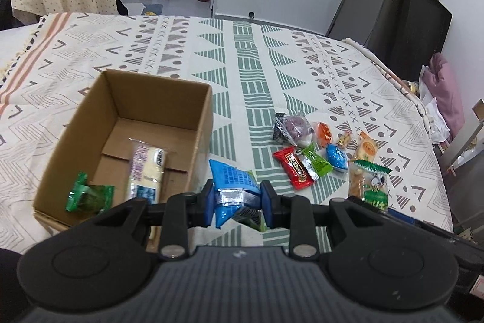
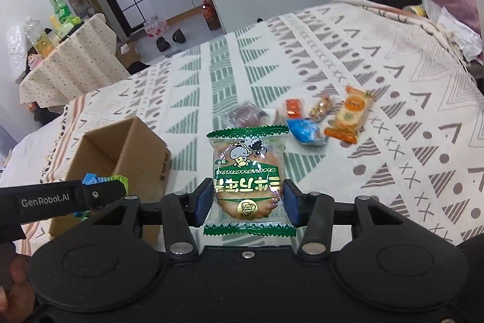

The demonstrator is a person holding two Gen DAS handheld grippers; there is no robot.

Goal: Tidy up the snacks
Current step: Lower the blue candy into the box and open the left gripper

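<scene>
Pinched crosswise in left hand-held gripper (image 1: 236, 199): blue snack pack (image 1: 233, 183), just beside cardboard box (image 1: 193, 123). Right hand-held gripper (image 2: 246, 199) clamping green cracker packet (image 2: 248, 168), lifted clear of bed (image 2: 393, 80), likely box-bound.

Left tongs (image 1: 236, 203) clamp blue snack packet (image 1: 233, 180) beside cardboard box (image 1: 169, 90).

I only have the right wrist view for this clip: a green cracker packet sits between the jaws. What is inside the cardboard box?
Observer: The cardboard box holds a long white snack bar; a small green packet sits at its near wall.
Operator: What is the left gripper holding?
Observer: The left gripper is shut on a blue packet.
Operator: Any red snack on the bed?
Observer: Yes, a red packet lies in the pile, hidden in your view.
</scene>
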